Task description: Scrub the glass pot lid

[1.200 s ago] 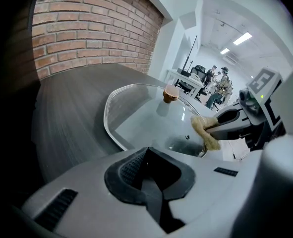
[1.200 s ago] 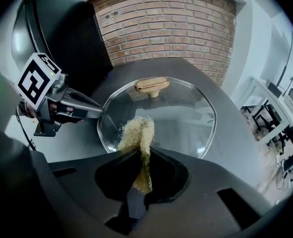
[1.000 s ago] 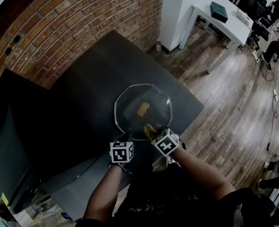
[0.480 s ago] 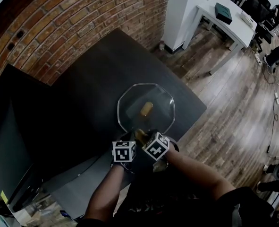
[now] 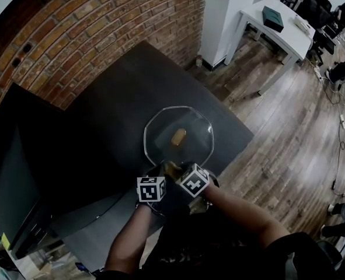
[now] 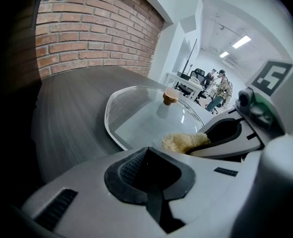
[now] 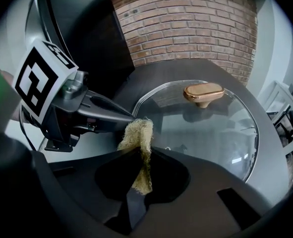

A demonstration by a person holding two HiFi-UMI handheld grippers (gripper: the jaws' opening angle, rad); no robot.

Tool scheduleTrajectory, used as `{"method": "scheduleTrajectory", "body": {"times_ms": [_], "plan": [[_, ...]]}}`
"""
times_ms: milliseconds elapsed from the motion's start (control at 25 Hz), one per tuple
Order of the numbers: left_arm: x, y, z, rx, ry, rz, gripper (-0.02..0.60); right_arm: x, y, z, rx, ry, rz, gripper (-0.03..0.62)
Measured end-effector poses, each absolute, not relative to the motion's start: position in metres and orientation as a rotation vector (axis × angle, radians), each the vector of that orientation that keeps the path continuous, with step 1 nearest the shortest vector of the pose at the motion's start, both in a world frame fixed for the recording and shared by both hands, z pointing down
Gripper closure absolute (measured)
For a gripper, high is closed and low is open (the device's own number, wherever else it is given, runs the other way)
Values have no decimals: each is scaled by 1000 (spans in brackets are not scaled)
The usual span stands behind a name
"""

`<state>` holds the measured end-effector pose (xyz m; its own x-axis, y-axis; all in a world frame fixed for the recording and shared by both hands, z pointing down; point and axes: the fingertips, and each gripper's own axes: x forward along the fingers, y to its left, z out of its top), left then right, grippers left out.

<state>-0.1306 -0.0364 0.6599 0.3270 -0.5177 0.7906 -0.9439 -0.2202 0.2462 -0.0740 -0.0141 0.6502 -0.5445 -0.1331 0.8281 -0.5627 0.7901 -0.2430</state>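
Observation:
The glass pot lid lies flat on the dark table, its tan knob up. My right gripper is shut on a yellowish scrub pad, pressed on the lid's near rim. In the right gripper view the pad sticks out of the shut jaws onto the glass, below the knob. My left gripper is shut with nothing seen between its jaws. Its tip rests at the lid's near-left rim, right beside the pad. In the left gripper view the lid and pad lie ahead.
A brick wall runs behind the table. The table's edge drops to wooden floor just right of the lid. A white desk stands at the far right, with people sitting beyond it.
My right gripper slid left along the lid's near rim with the pad and now sits close beside the left gripper. The left gripper has hardly moved.

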Motion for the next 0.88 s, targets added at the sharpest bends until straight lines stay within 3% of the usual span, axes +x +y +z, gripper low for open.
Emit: {"method": "scheduleTrajectory", "body": {"times_ms": [880], "plan": [[-72, -34, 467, 2232, -1753, 386, 548, 18, -62, 450, 834, -2689, 338, 545]]}}
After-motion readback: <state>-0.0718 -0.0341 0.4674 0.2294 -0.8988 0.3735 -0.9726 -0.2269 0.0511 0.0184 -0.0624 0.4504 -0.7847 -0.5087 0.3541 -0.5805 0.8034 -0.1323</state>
